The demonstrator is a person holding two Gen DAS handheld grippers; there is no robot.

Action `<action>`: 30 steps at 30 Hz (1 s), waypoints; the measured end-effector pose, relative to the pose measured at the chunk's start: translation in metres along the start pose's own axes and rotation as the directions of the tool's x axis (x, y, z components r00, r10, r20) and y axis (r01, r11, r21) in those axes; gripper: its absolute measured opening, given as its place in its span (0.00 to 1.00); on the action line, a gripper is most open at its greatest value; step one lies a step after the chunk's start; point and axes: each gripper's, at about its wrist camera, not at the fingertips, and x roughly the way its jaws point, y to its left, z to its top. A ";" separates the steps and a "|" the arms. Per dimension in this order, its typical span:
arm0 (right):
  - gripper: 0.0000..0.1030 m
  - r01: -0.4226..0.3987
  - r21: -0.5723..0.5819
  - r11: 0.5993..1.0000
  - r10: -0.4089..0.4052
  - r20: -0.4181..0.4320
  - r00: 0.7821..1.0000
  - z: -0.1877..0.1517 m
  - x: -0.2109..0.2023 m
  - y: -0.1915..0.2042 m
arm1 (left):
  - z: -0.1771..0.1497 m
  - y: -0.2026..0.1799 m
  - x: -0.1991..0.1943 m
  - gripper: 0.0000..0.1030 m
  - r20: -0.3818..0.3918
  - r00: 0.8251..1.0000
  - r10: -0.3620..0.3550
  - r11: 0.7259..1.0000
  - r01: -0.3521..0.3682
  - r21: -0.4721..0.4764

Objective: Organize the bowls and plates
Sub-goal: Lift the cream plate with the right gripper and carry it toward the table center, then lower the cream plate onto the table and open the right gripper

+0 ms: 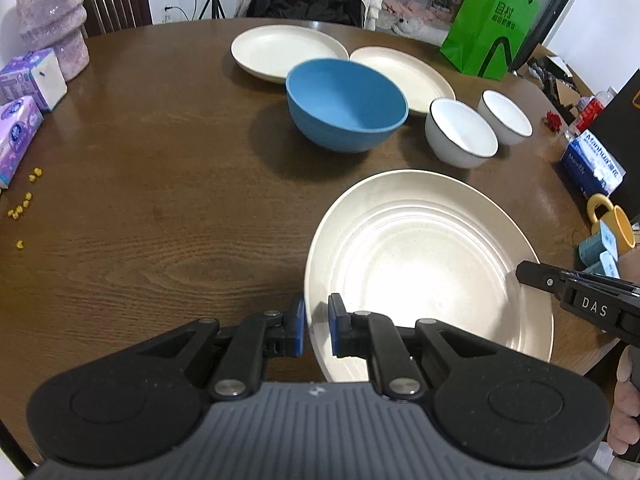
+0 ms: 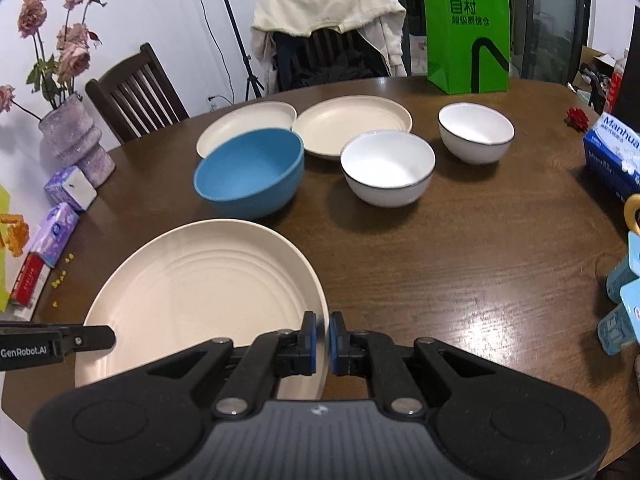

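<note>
A large cream plate (image 1: 420, 260) (image 2: 200, 292) is gripped at both sides, close over the brown table (image 1: 160, 160); I cannot tell whether it touches the wood. My left gripper (image 1: 317, 326) is shut on its left rim, my right gripper (image 2: 322, 340) on its right rim. Each gripper's tip also shows in the other wrist view, at the plate's opposite edge. Farther back stand a blue bowl (image 1: 346, 104) (image 2: 250, 172), two more cream plates (image 1: 288, 52) (image 1: 416, 76) side by side, and two white bowls (image 2: 388, 164) (image 2: 476, 132) with dark rims.
A green paper bag (image 2: 466, 32) stands at the far edge. A purple vase (image 2: 74, 140) and tissue packs (image 1: 32, 80) line the left side, with yellow crumbs (image 1: 24, 204) nearby. A blue tissue box (image 1: 592, 164), a yellow mug (image 1: 616, 224) and small teal cartons (image 2: 620, 280) crowd the right.
</note>
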 end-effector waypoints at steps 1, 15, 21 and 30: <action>0.07 0.002 0.002 1.000 -0.002 -0.004 1.000 -0.002 0.002 -0.001 | -0.001 -0.001 0.003 0.12 -0.005 1.000 0.000 1.000 0.000 0.001; 0.07 0.022 0.000 1.000 -0.021 -0.045 0.999 -0.023 0.028 -0.014 | -0.011 -0.003 0.036 0.12 -0.048 0.999 0.008 1.000 -0.007 0.015; 0.07 0.027 -0.002 1.000 -0.027 -0.064 0.998 -0.029 0.040 -0.018 | -0.014 -0.004 0.047 0.12 -0.066 0.998 0.010 1.000 -0.008 0.023; 0.07 0.034 0.005 0.999 -0.034 -0.086 0.996 -0.035 0.055 -0.023 | -0.019 -0.006 0.061 0.12 -0.080 0.997 0.022 0.999 -0.018 0.045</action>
